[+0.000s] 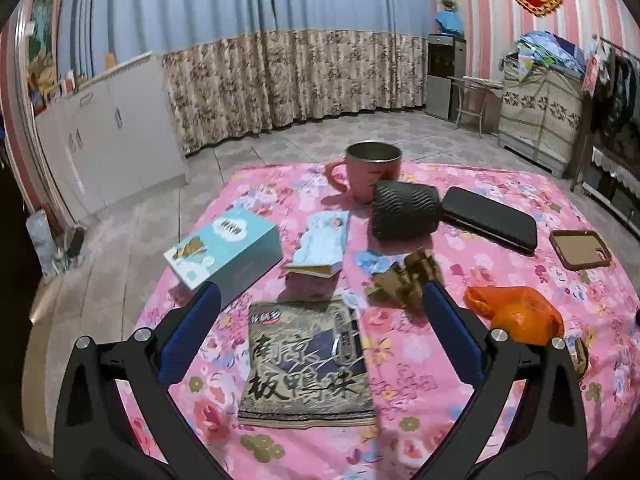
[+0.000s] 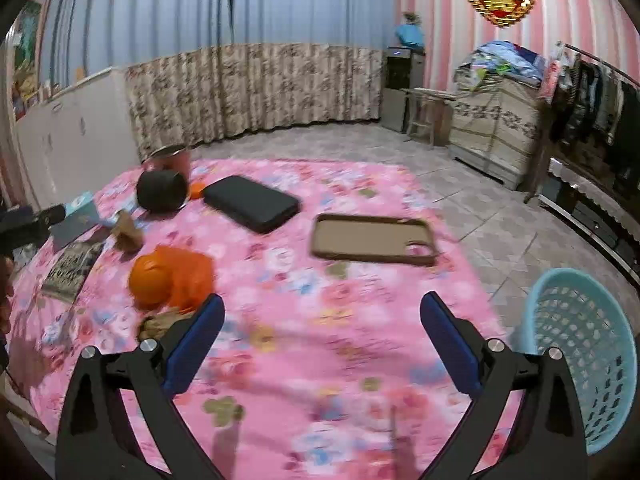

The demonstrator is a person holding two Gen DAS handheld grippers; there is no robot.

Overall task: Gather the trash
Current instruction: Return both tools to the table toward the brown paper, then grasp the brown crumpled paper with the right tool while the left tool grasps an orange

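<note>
My left gripper (image 1: 320, 300) is open and empty, its jaws on either side of a flat snack wrapper (image 1: 306, 364) with black lettering on the pink floral tablecloth (image 1: 420, 380). Crumpled brown paper (image 1: 408, 280) lies just beyond the right finger. An orange plastic bag (image 1: 516, 312) lies further right. My right gripper (image 2: 322, 312) is open and empty above bare cloth. In the right wrist view the orange bag (image 2: 172, 276) is to its left, with a brown scrap (image 2: 156, 324) beside the left finger and the crumpled paper (image 2: 126, 232) beyond. A light blue basket (image 2: 580, 352) stands off the table's right edge.
A pink mug (image 1: 372, 172), a dark ribbed cup on its side (image 1: 406, 216), a black case (image 1: 492, 220), a brown phone case (image 1: 580, 250), a teal box (image 1: 224, 252) and a small booklet (image 1: 320, 244) are on the table. Tiled floor surrounds it.
</note>
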